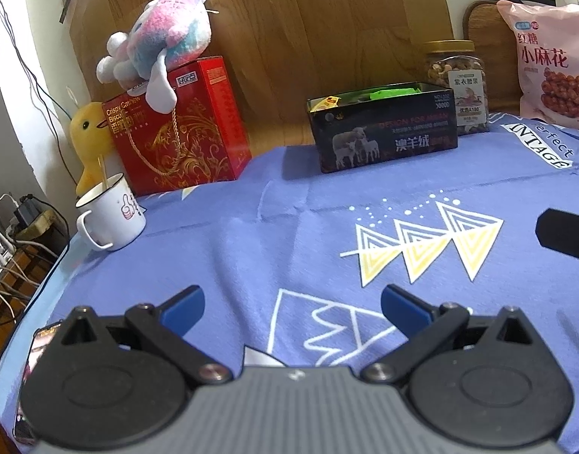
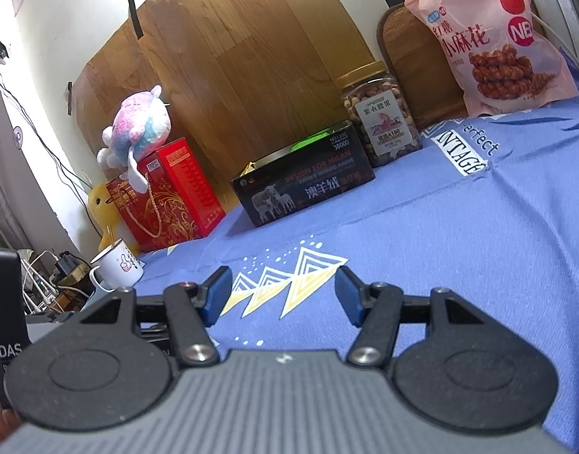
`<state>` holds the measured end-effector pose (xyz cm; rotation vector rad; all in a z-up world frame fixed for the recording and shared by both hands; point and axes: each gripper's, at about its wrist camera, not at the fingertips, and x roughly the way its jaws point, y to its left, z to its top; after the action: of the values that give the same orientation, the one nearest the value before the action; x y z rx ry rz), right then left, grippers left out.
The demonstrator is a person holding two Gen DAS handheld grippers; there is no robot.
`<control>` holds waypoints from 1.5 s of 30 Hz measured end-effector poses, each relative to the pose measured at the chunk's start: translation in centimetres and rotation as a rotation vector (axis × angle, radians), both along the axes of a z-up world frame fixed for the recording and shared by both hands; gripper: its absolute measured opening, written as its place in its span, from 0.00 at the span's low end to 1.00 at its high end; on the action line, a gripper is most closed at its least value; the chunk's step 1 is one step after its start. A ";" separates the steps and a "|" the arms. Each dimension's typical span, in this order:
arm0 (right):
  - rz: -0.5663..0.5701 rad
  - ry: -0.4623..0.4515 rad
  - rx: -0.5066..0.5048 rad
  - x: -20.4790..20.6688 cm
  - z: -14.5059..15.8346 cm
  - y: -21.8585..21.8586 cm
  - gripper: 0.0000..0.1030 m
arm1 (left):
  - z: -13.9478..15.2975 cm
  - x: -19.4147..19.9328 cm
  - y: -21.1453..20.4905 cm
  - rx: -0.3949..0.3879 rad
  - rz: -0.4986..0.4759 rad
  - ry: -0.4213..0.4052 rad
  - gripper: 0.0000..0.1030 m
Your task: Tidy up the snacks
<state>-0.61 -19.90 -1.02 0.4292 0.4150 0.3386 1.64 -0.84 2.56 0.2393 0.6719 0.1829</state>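
Left claw point(image 1: 292, 308): both blue pads spread wide, nothing between them, above the blue cloth on the worktop point(image 1: 251, 234). Right claw point(image 2: 283, 295): likewise spread, holding nothing. Well ahead of both, 1 open black box point(image 1: 384, 134) holds green and yellow packets. Just beside it stands 1 lidded jar of nuts point(image 1: 458, 83); near that, 1 pink snack bag point(image 1: 554, 60) leans upright. Left: 1 red biscuit box point(image 1: 183, 128), 1 white mug point(image 1: 109, 215) holding a stick.

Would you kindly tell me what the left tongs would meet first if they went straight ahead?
Probably the black box; the left tongs are open, with only blue cloth between, though depth is unclear.
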 end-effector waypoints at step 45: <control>-0.008 0.014 -0.001 0.1 -0.4 0.1 0.66 | -0.8 0.6 0.3 -0.208 -0.050 0.150 1.00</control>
<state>-0.54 -19.81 -1.45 0.4322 0.4269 0.3283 2.27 -0.50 1.73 0.0702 0.8272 0.0464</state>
